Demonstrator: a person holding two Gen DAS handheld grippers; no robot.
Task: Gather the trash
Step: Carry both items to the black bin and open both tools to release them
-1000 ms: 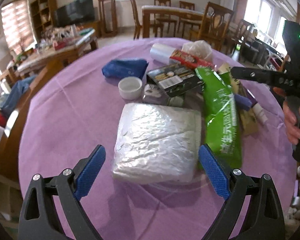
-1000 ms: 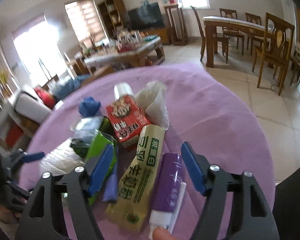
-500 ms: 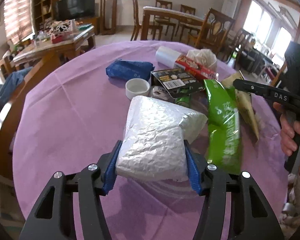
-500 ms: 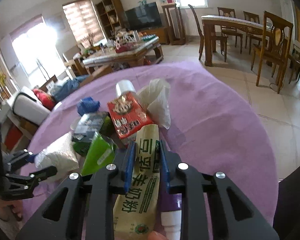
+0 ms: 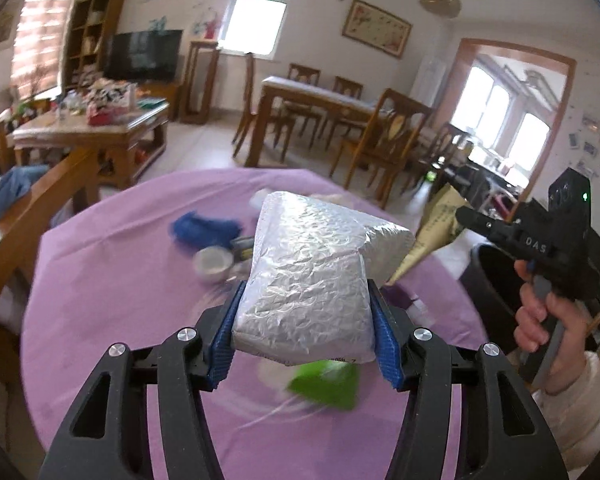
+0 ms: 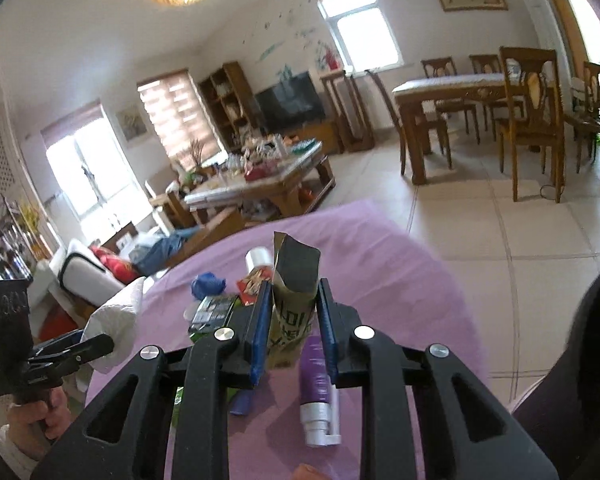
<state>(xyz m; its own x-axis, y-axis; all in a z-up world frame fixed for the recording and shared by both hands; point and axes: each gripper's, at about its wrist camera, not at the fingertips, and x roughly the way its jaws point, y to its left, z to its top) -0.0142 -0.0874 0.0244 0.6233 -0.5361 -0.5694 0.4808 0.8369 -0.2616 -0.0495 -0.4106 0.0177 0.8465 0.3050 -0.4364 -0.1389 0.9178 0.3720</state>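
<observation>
My left gripper (image 5: 305,300) is shut on a silver foil pouch (image 5: 312,268), held up off the purple round table (image 5: 120,300). In the right wrist view the same pouch (image 6: 116,320) shows at the left edge. My right gripper (image 6: 294,292) is shut on an olive-tan powder bag (image 6: 294,276) with green print, lifted above the table. The left wrist view shows that bag (image 5: 432,232) hanging from the right gripper (image 5: 476,216), with a hand on its handle. A green bag (image 5: 328,384), blurred, lies on the table under the left gripper.
A purple tube (image 6: 316,376), a red box (image 6: 252,284), a blue crumpled wrapper (image 5: 204,228) and a small white cup (image 5: 212,264) lie on the table. A black bin (image 5: 488,276) stands by the table's right edge. Wooden chairs and tables fill the room behind.
Both grippers went from open to shut, the left on the silver pouch, the right on the tan bag. Both then rose, lifting their items off the table.
</observation>
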